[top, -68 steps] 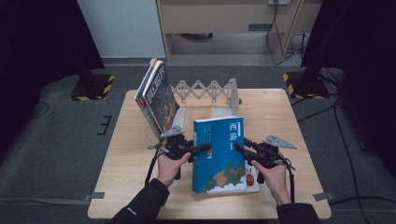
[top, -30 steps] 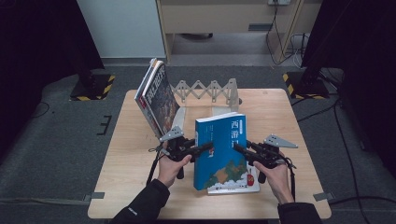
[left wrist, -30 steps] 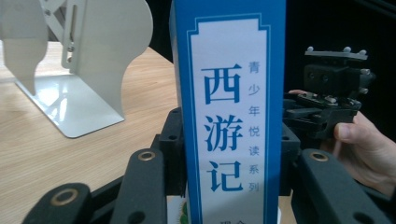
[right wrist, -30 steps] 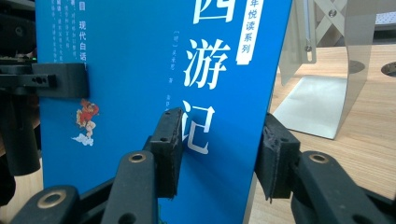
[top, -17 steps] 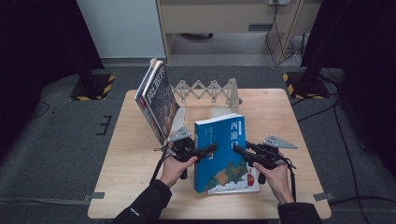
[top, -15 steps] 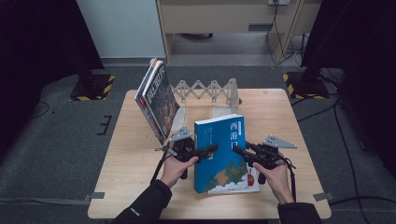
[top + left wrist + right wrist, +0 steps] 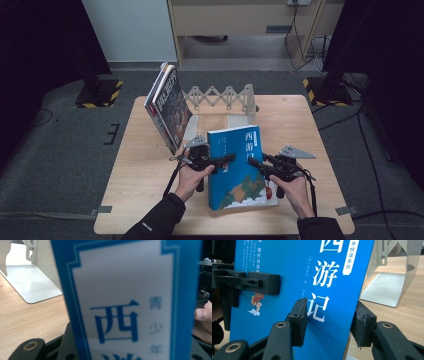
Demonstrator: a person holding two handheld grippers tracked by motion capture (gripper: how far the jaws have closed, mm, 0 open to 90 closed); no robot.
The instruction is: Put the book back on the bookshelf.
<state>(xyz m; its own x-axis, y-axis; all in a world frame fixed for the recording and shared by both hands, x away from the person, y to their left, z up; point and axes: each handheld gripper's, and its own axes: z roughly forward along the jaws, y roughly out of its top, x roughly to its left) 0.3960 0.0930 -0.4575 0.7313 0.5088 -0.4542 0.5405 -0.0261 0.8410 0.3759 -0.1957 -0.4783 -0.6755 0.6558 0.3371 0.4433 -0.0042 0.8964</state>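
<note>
High view: left gripper (image 7: pixel 227 159) and right gripper (image 7: pixel 252 162) both clamp the blue book (image 7: pixel 240 167), tilted up off the table (image 7: pixel 135 165). Right gripper jaws have just been opening, book between them; the book rack (image 7: pixel 222 95) stands behind the book.

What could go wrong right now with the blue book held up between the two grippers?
1. The blue book stands tilted, held by its side edges. In the right gripper view one pad lies on the cover and the other sits behind the edge, so it might slip and fall flat.
2. The left gripper grips the opposite edge; uneven pulling could twist or bend the cover.
3. The leaning books rest against the rack just behind; a swing of the blue book could knock them.
</note>
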